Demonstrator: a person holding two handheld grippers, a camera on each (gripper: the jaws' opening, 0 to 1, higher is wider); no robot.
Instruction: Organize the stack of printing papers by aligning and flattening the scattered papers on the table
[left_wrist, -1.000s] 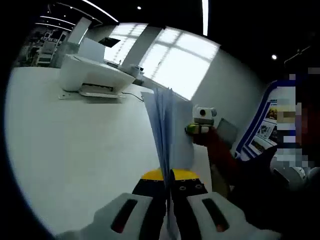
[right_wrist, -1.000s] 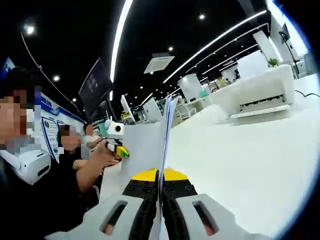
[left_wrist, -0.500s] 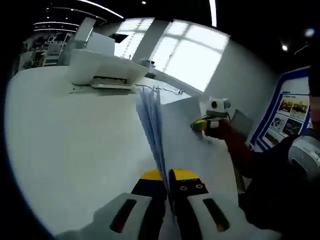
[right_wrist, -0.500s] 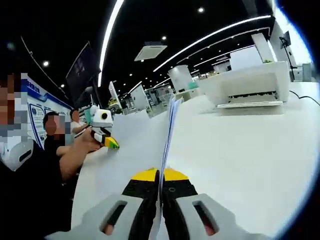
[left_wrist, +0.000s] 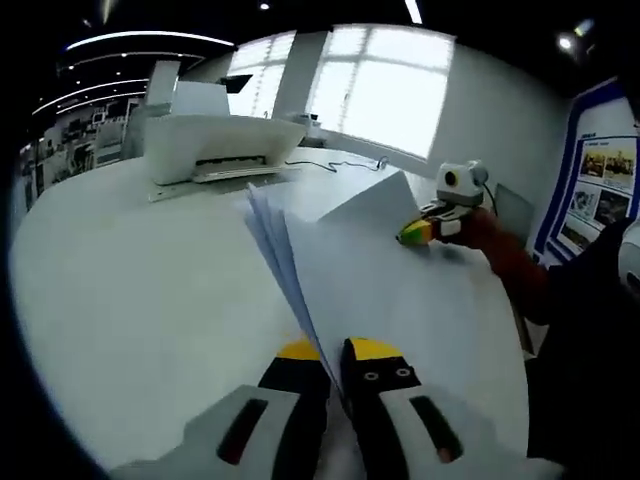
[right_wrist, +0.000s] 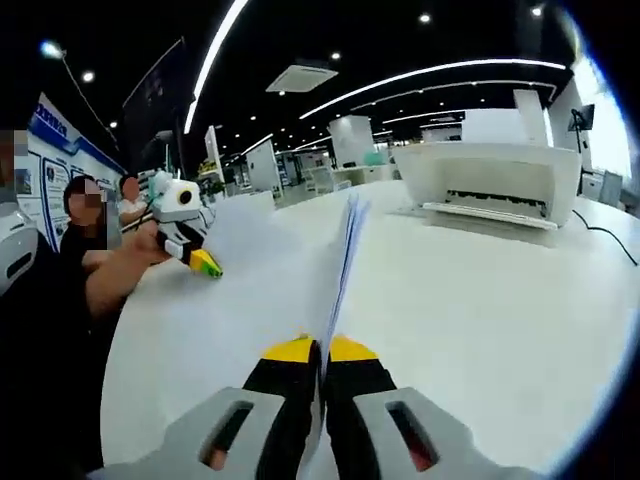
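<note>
table (left_wrist: 120, 300) wide and white, printer (left_wrist: 215, 145) at the back. papers (left_wrist: 380, 270) are gathered, held above the table, edges fanned, so squaring and flattening look left to do. left gripper (left_wrist: 335, 365) pinches one end, right gripper (right_wrist: 322, 365) the other. right gripper view adds a seated person (right_wrist: 85, 205).

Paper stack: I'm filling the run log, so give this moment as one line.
left gripper: shut on paper stack | right gripper: shut on paper stack | stack: held off table | printer: behind
</note>
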